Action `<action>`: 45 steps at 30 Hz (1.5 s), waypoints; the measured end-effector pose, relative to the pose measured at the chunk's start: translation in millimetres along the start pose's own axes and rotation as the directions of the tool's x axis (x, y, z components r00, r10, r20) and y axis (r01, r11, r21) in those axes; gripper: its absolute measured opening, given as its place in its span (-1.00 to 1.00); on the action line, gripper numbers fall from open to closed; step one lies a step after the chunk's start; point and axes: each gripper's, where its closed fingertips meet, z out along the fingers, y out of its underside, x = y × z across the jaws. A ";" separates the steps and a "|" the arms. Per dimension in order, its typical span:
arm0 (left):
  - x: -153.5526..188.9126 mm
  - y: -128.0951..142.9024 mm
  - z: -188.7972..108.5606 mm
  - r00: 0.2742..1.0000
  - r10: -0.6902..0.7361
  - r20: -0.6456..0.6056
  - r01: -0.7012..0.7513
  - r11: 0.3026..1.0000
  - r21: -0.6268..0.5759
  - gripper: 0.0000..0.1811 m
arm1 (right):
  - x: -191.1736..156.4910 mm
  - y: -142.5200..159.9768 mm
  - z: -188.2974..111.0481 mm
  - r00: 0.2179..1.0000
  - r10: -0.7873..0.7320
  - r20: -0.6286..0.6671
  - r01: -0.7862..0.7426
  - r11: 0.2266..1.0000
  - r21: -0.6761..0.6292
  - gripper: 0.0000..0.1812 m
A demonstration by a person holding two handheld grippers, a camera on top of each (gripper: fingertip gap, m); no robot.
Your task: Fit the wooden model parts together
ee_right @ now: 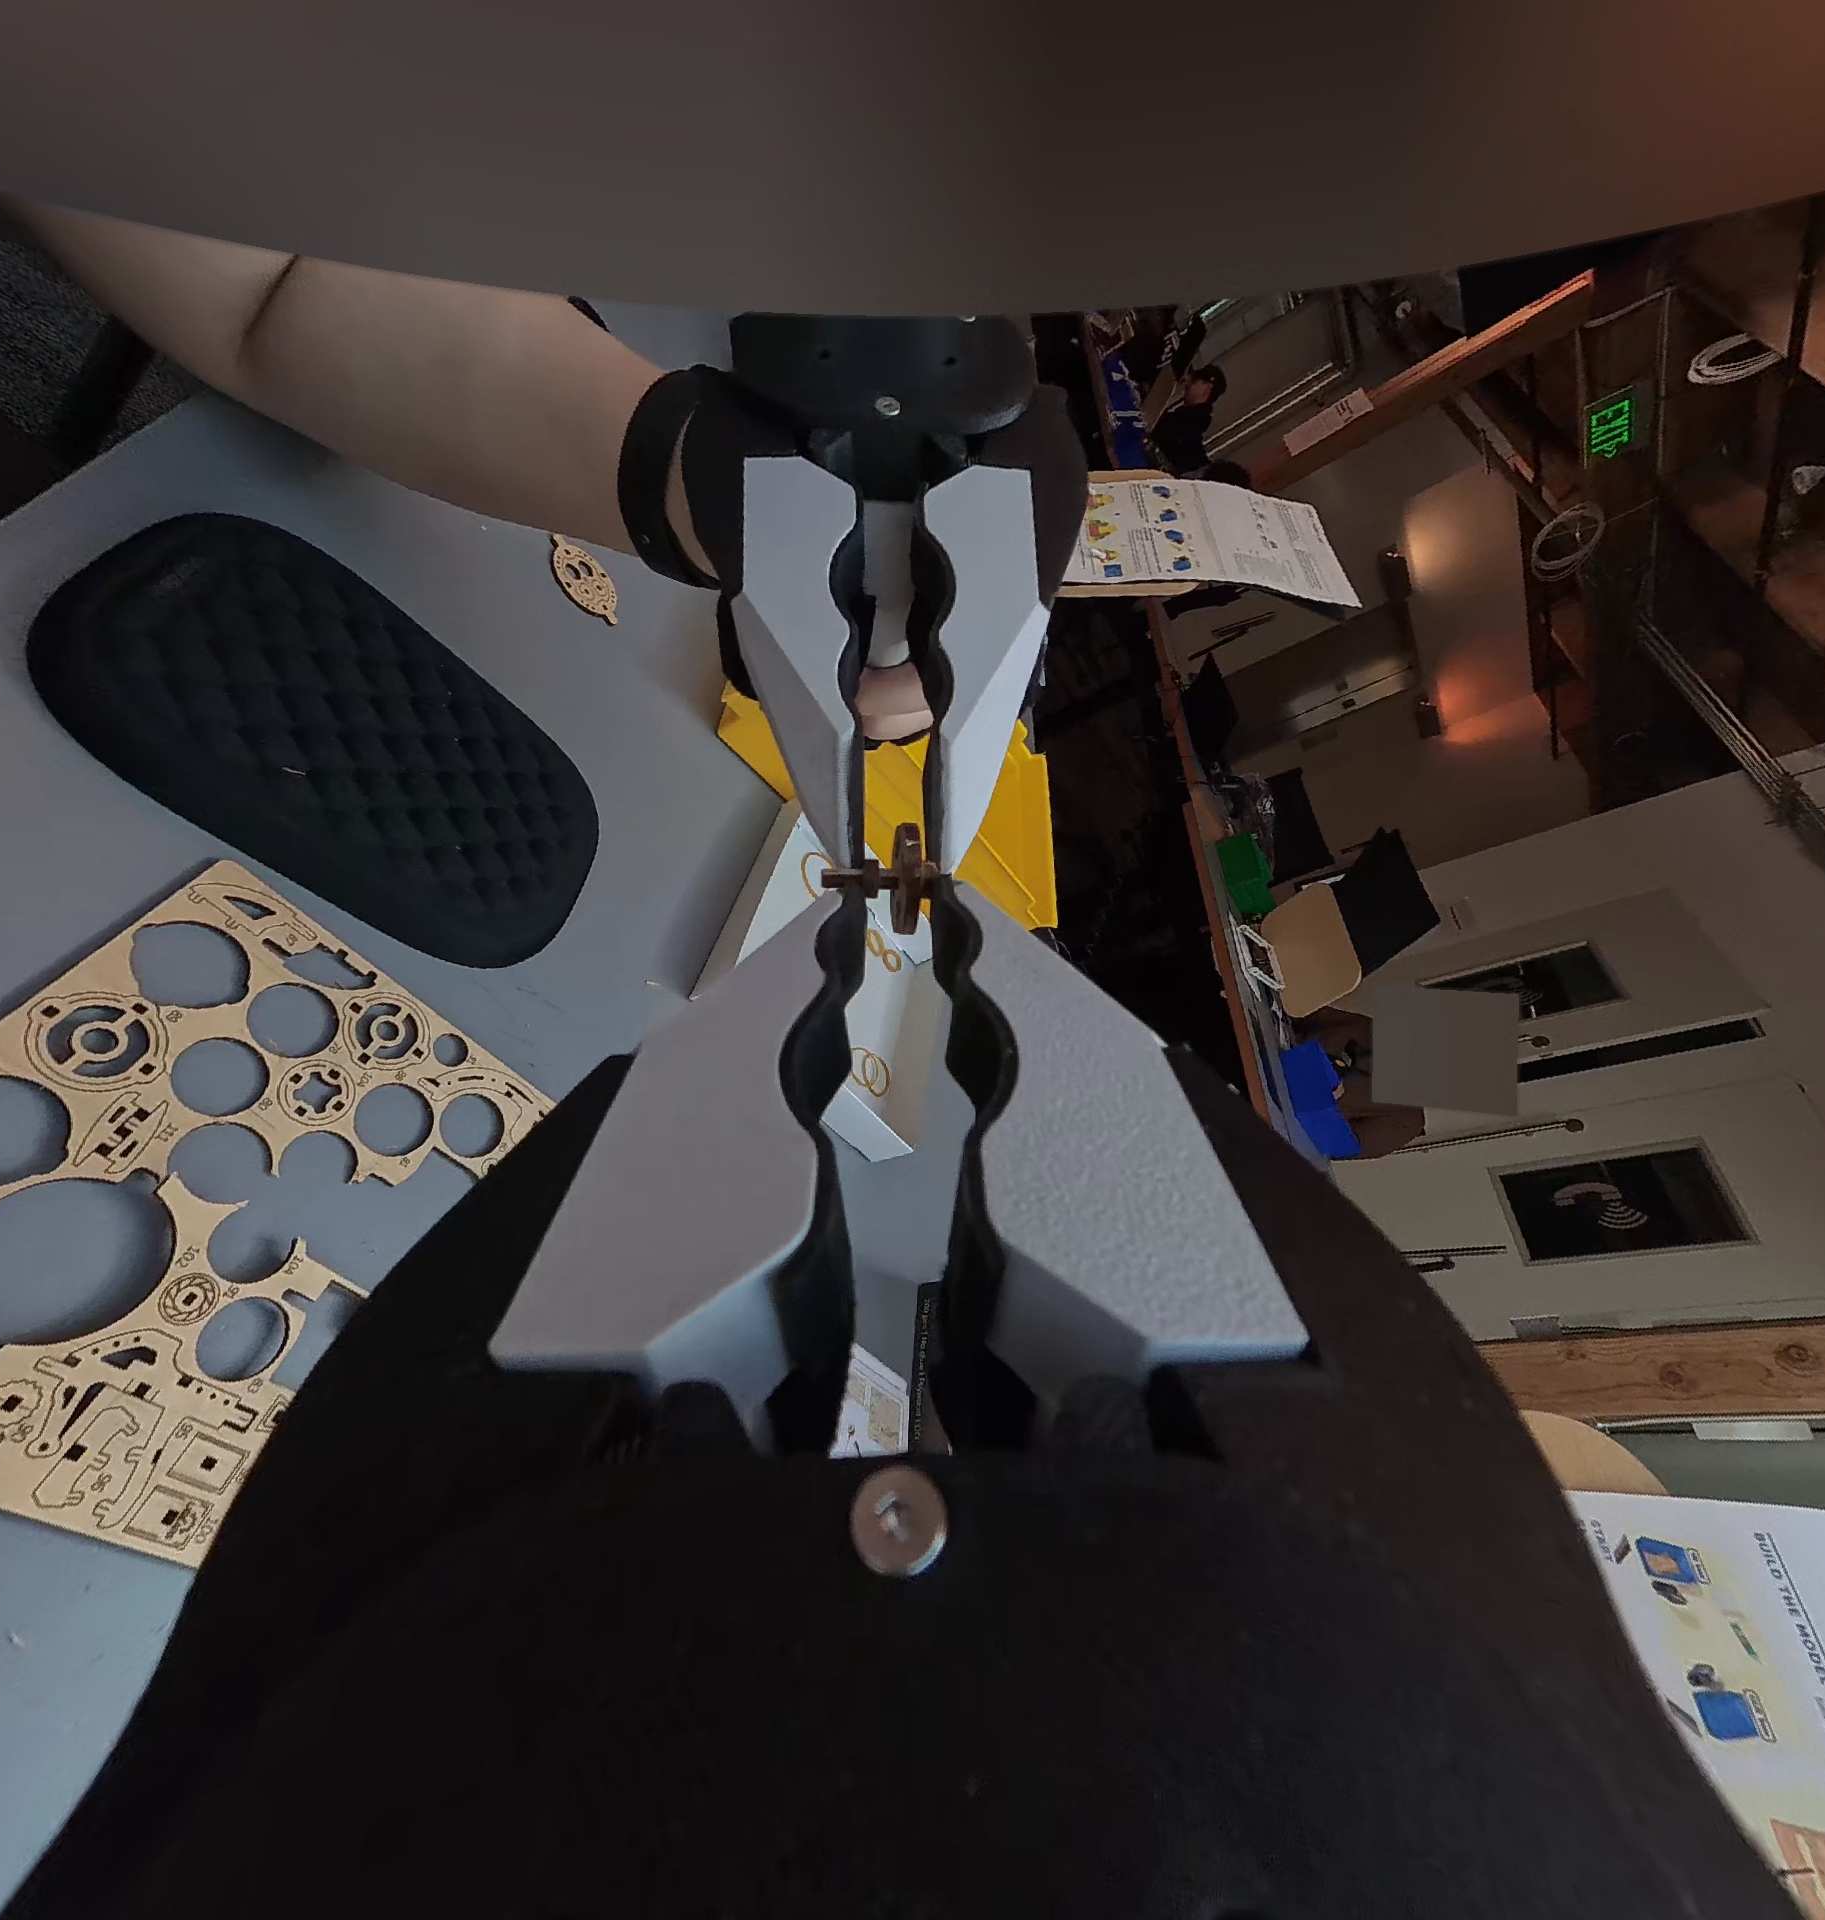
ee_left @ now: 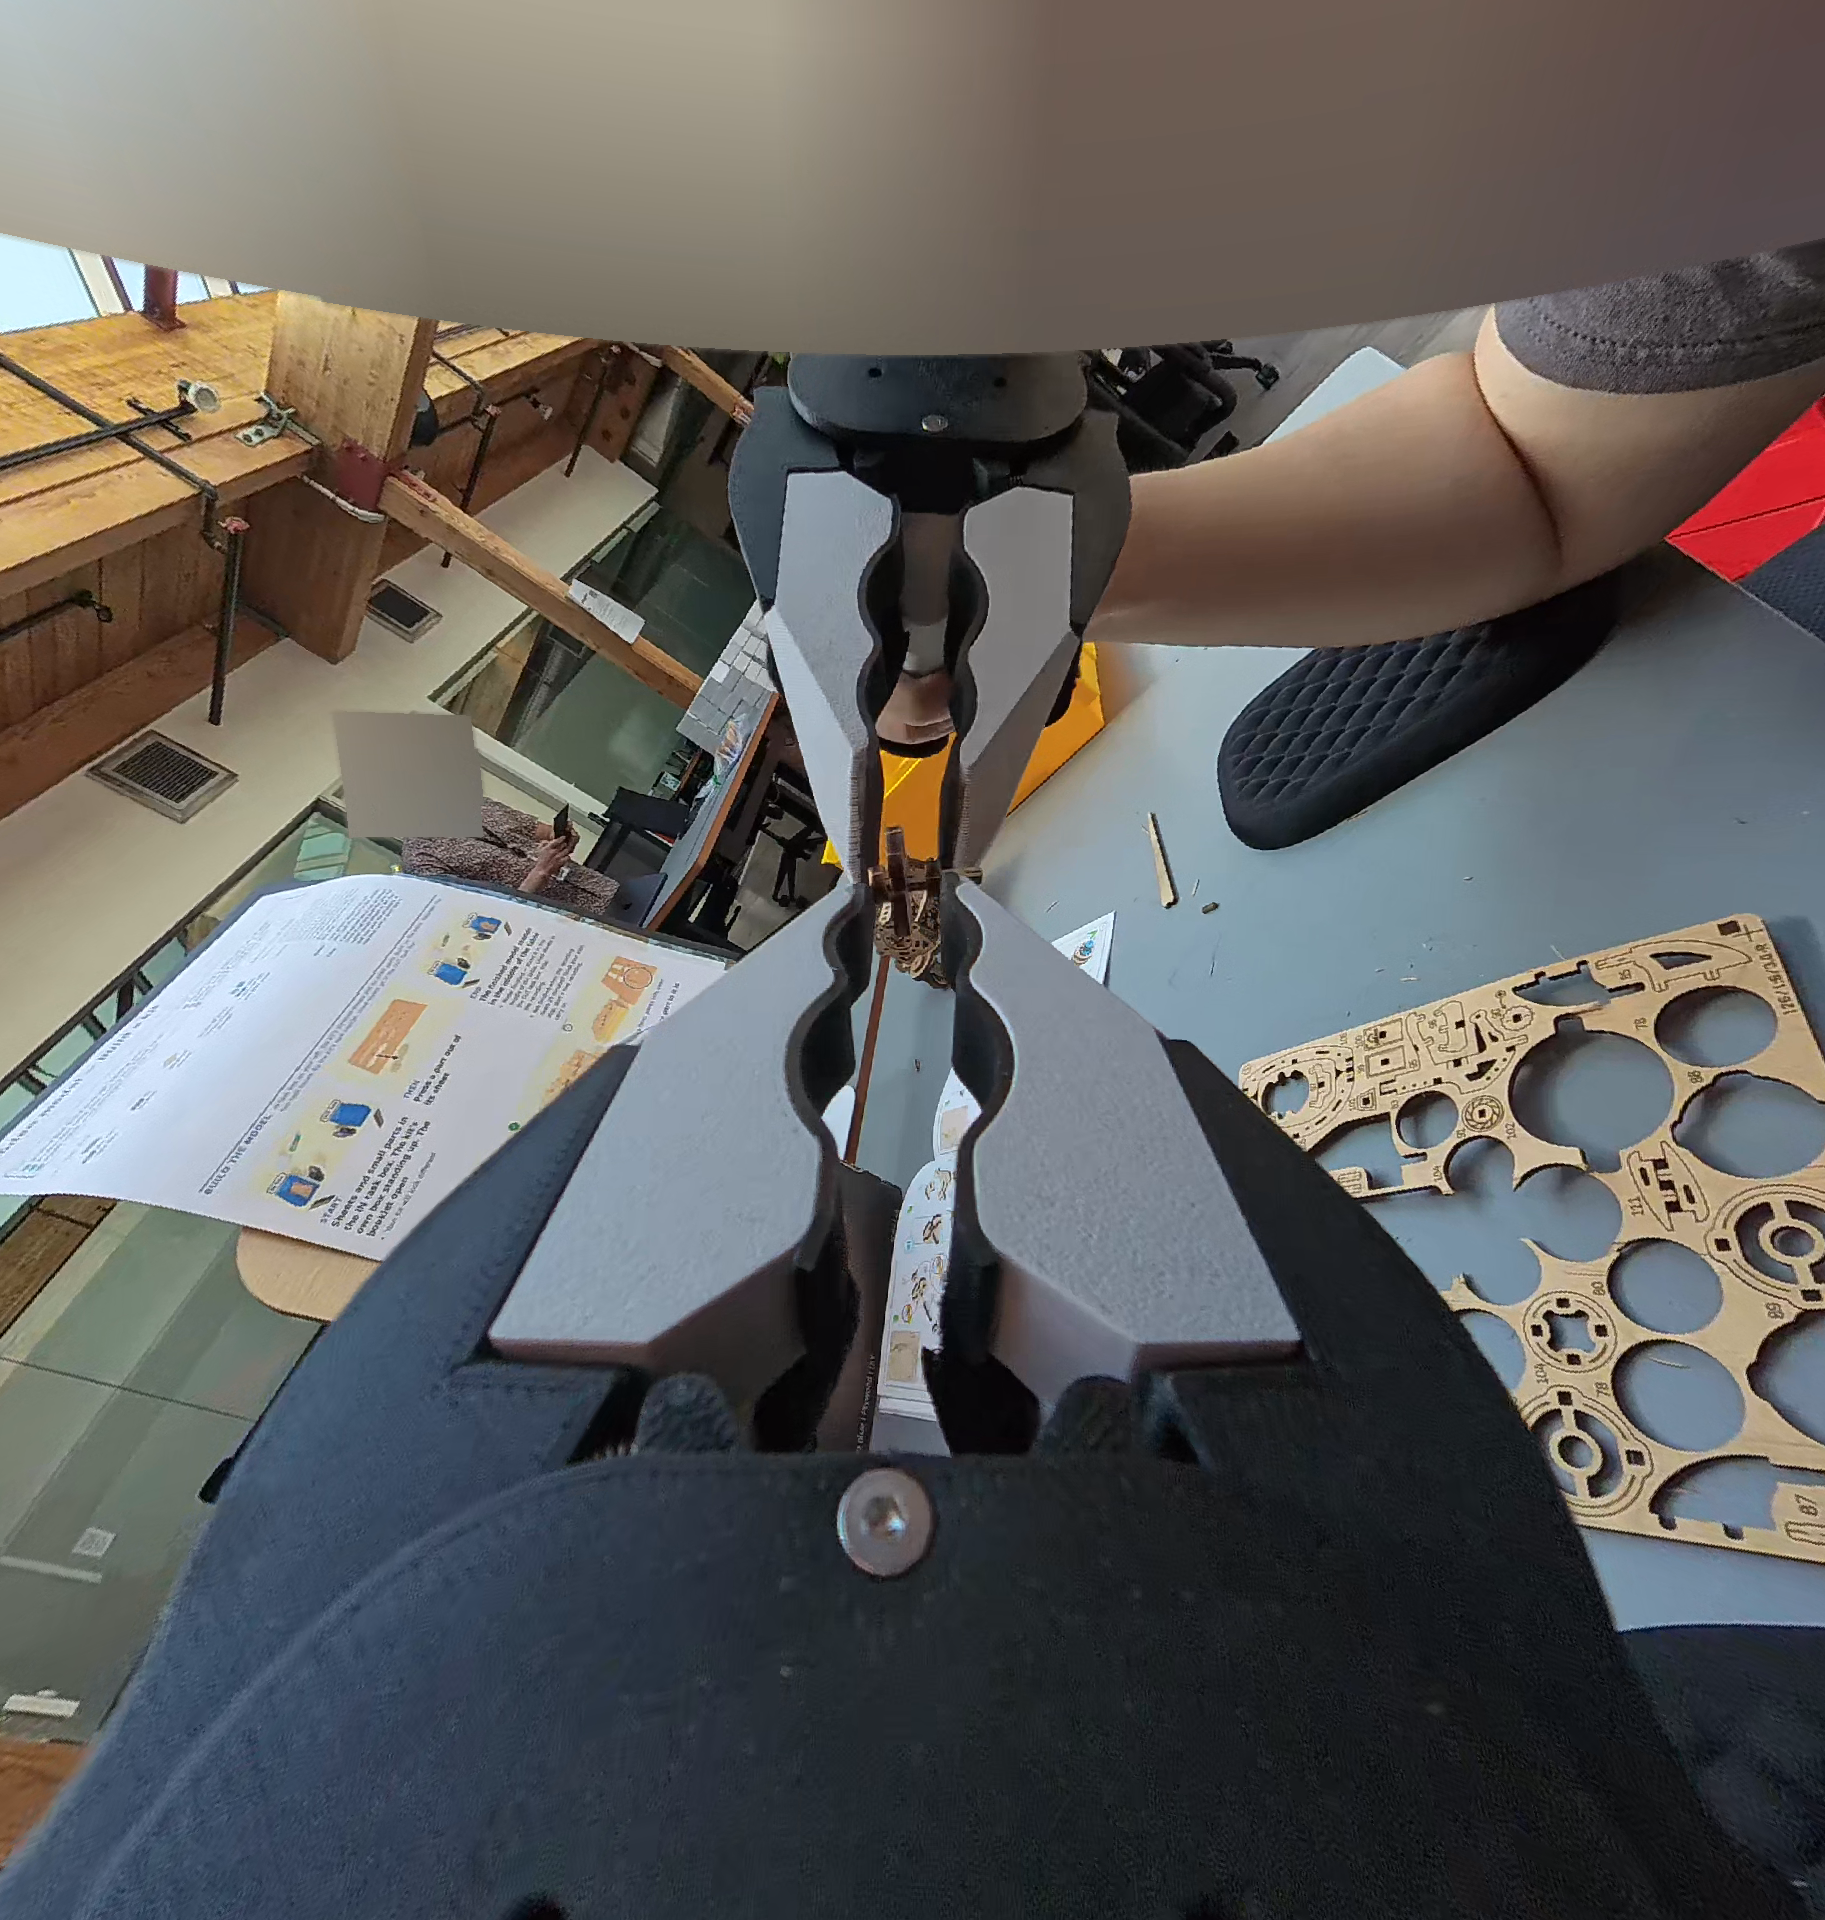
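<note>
The two grippers meet tip to tip above the grey table (ee_left: pixel 1510 883). My left gripper (ee_left: pixel 906 902) is shut on a small brown wooden gear assembly (ee_left: pixel 903 930). A thin brown strip (ee_left: pixel 866 1060) runs back between its fingers. My right gripper (ee_right: pixel 892 906) is shut on a short wooden axle with a disc (ee_right: pixel 892 878). In the left wrist view the right gripper (ee_left: pixel 906 844) comes in from above, and in the right wrist view the left gripper (ee_right: pixel 897 844) does. The two parts touch at the tips. How they join is hidden.
A laser-cut wooden sheet (ee_left: pixel 1573 1195) (ee_right: pixel 160 1143) with many holes lies flat on the table. Near it are a black quilted pad (ee_left: pixel 1407 717) (ee_right: pixel 305 727), a yellow bin (ee_right: pixel 1001 821), a white box (ee_right: pixel 887 1039), a loose round wooden part (ee_right: pixel 584 577) and an instruction sheet (ee_left: pixel 368 1039). The grippers are tip to tip, or close to it.
</note>
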 end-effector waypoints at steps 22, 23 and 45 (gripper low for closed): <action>2.3 -1.2 -3.1 0.995 0.103 0.013 -0.102 0.995 -0.022 -0.88 | -2.1 -3.5 1.0 0.997 -0.074 -0.023 0.074 0.997 0.002 -0.86; 3.5 -1.6 -2.8 0.993 0.115 0.011 -0.115 0.993 -0.026 -0.88 | -3.8 -4.0 0.5 0.996 -0.091 -0.021 0.092 0.996 0.002 -0.85; 6.9 -0.6 -3.3 0.993 0.113 -0.015 -0.113 0.993 -0.025 -0.88 | -5.7 -3.7 2.0 0.993 -0.111 -0.030 0.111 0.994 -0.007 -0.87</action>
